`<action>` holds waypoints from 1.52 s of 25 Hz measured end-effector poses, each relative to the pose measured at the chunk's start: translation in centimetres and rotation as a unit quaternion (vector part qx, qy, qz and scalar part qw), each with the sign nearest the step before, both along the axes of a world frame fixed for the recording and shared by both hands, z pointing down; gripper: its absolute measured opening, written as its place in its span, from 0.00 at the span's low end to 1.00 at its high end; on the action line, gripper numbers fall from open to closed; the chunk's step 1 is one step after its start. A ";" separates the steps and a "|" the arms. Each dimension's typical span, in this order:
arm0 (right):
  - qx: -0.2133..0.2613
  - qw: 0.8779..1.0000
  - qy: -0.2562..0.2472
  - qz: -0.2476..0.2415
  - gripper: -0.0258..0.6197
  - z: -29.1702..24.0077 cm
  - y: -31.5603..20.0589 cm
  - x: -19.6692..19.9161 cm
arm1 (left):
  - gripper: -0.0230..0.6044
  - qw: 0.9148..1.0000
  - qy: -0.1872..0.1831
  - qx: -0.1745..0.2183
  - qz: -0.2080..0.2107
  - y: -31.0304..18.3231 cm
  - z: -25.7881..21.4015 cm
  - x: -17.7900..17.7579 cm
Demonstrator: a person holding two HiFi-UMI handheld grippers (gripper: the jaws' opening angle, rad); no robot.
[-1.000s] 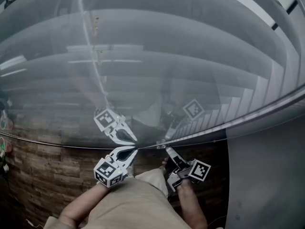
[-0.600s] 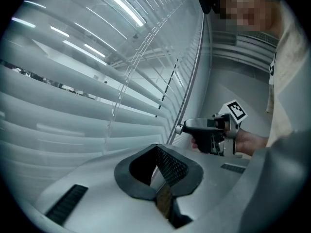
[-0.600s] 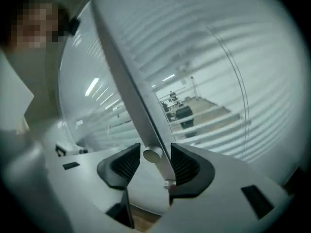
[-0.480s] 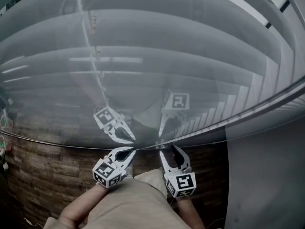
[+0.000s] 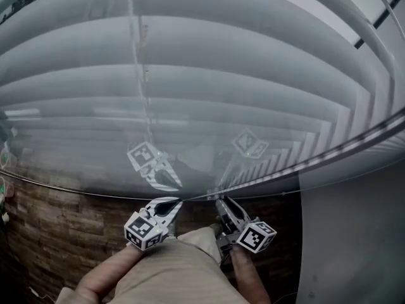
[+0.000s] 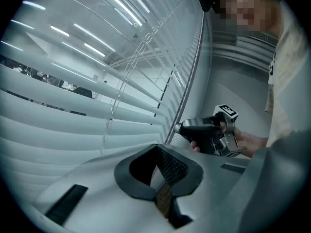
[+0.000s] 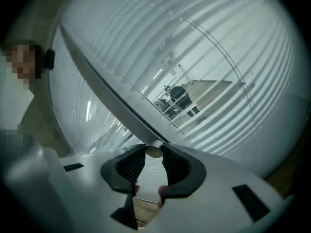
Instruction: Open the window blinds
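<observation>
The right gripper point(image 5: 221, 201), its jaws just closing, pinches the small white knob point(image 7: 154, 151), seemingly to twist the blind slats point(image 5: 221, 49) open.

White blinds point(image 5: 221, 62), white knob point(image 7: 153, 151); brown plank-pattern wall point(image 5: 57, 227); black-white marker cube point(image 5: 256, 236).

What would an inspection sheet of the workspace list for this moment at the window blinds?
Surface: window glass, which reflects both grippers.
Job's things: blinds behind the glass, with narrow gaps between the slats; white knob at the near end of the dark bar.
Clutter: nothing seen.
Grippers: right gripper has just been closing and its jaws now press on the white knob; left gripper is shut, with nothing seen between its jaws.
Cables: only the blind's thin cord.
Surroundings: wood-plank wall below the window, grey wall at right.
</observation>
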State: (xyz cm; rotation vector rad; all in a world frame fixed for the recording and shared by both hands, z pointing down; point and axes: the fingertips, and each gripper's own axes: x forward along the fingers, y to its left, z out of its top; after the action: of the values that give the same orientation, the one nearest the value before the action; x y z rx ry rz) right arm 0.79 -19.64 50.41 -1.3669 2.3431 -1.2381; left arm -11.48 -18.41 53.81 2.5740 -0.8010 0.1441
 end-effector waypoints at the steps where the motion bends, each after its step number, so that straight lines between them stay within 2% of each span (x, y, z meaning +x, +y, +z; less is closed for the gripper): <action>1: -0.011 0.999 -0.039 0.002 0.22 0.2 -0.1 0.0 | 0.06 1.000 0.000 0.000 0.001 0.0 0.1 0.0; 6: -0.039 0.989 -0.141 -0.008 0.22 -0.1 -0.5 -0.1 | 0.06 1.000 0.000 0.000 0.006 0.0 0.0 0.2; 10: -0.085 0.956 -0.279 -0.003 0.22 0.2 -0.3 -0.1 | 0.06 1.000 -0.001 -0.003 0.009 0.2 -0.2 0.2; 13: -0.103 0.933 -0.344 -0.001 0.22 0.7 -0.3 0.0 | 0.06 1.000 -0.001 -0.004 0.009 0.1 0.0 0.1; 24: -0.141 0.867 -0.478 -0.001 0.22 1.2 -0.1 0.0 | 0.06 1.000 -0.004 -0.001 0.007 0.1 0.3 0.0; 28: -0.158 0.834 -0.529 -0.001 0.22 1.2 0.0 -0.1 | 0.06 1.000 -0.002 -0.005 0.005 0.1 0.0 0.0; 33: -0.168 0.818 -0.550 -0.005 0.22 1.6 0.0 -0.1 | 0.06 1.000 -0.007 0.002 0.004 -0.1 0.3 -0.2; 37: -0.183 0.780 -0.598 -0.002 0.21 2.0 0.4 -0.3 | 0.06 1.000 0.000 -0.001 0.002 0.3 0.4 0.0; 38: -0.186 0.774 -0.605 -0.001 0.21 2.3 0.5 -0.1 | 0.06 1.000 0.002 -0.003 0.002 0.4 0.5 0.0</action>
State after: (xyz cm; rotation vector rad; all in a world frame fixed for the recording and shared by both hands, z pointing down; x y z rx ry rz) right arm 0.64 -19.18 52.74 -0.2907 1.1914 -1.8359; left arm -11.43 -18.05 54.28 2.5699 -0.7921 0.1438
